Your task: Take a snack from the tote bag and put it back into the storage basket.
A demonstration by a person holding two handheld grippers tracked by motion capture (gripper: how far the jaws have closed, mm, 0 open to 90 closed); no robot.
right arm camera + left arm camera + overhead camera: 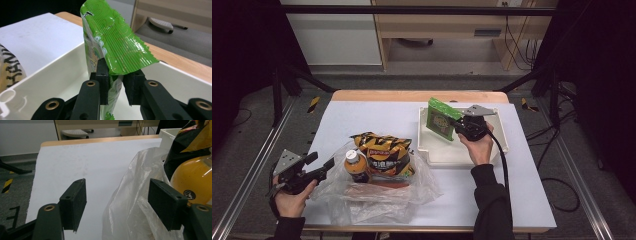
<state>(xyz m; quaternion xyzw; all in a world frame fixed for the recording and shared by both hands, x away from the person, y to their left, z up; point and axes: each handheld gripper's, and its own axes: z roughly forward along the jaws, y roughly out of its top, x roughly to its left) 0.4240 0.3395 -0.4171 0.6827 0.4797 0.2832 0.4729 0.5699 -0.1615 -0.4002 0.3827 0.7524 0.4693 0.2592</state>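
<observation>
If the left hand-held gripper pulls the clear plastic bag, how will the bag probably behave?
The plastic bag looks thin and crumpled, so it would probably stretch and fold, not slide stiffly. The bottle standing on it might tip over.

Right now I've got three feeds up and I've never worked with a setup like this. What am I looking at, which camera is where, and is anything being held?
There is no robot arm here. A person holds a two-jaw tool in each hand.

The wide picture comes from a fixed camera above the table. The other two come from cameras riding on each tool, looking along its black jaws.

On the table lies a clear plastic bag. On it sit an orange bottle and a black and orange snack bag. To the right stands a white tray.

The right hand-held gripper is shut on a green packet and holds it over the tray; its own view shows the jaws pinching the packet.

The left hand-held gripper is open and holds nothing. Its jaws stand wide at the edge of the plastic bag.
</observation>
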